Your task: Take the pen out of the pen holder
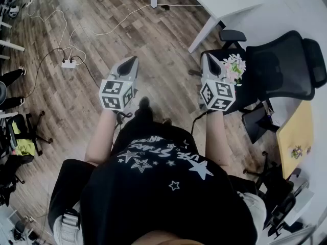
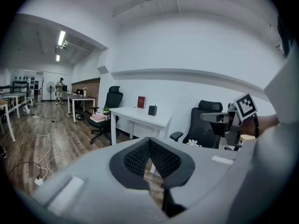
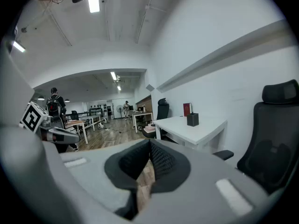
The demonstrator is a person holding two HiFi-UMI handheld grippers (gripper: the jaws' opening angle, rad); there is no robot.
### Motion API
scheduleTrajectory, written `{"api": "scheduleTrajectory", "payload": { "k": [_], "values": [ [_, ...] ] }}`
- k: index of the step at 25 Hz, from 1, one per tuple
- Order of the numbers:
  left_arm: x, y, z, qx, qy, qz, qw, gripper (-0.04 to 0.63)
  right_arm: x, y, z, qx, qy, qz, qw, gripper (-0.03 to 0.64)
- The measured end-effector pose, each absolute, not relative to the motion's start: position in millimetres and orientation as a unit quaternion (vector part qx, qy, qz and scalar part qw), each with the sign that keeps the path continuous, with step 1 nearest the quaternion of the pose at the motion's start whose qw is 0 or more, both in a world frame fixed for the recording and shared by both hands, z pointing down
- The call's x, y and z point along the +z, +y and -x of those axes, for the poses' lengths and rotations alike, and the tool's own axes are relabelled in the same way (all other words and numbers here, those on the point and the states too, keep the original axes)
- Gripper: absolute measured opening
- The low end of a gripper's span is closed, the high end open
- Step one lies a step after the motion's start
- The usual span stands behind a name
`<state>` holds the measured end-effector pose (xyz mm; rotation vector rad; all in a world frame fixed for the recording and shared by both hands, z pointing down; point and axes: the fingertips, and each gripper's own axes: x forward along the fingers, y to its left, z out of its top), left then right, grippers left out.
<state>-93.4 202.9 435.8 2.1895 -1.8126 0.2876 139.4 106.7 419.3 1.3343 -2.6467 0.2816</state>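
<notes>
Left gripper [image 1: 134, 59] and right gripper [image 1: 206, 55], jaws pressed together and empty, above wood floor [image 1: 153, 45]; pen holder [image 3: 192, 120] at desk's [image 3: 203, 130] wall-side edge.

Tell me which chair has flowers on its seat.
The black chair beside the right tool, bearing pink-white flowers; the other stands beyond the white desk.

White stars and some upside-down letters printed on the black shirt [image 1: 168, 193], too bent and small to read for sure. Black-and-white square markers on the cubes of the left gripper [image 1: 134, 59] and the right gripper [image 1: 206, 56], just patterns. No whole word to read anywhere.
</notes>
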Motion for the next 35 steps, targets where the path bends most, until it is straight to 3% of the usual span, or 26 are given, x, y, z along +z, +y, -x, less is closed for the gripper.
{"api": "scheduleTrajectory", "payload": {
  "k": [19,30,35],
  "values": [
    [447,248,84,0.1,-0.622,-0.76,0.161,0.011,418,156,-147,0.091,-0.883,-0.451,0.094,0.005],
    [430,176,145,0.082,-0.6,-0.785,0.133,0.011,388,96,-102,0.066,-0.87,-0.484,0.06,0.005],
    [425,143,171,0.086,-0.577,-0.803,0.117,0.011,393,74,-77,0.077,-0.859,-0.503,0.054,0.134]
  ]
}}
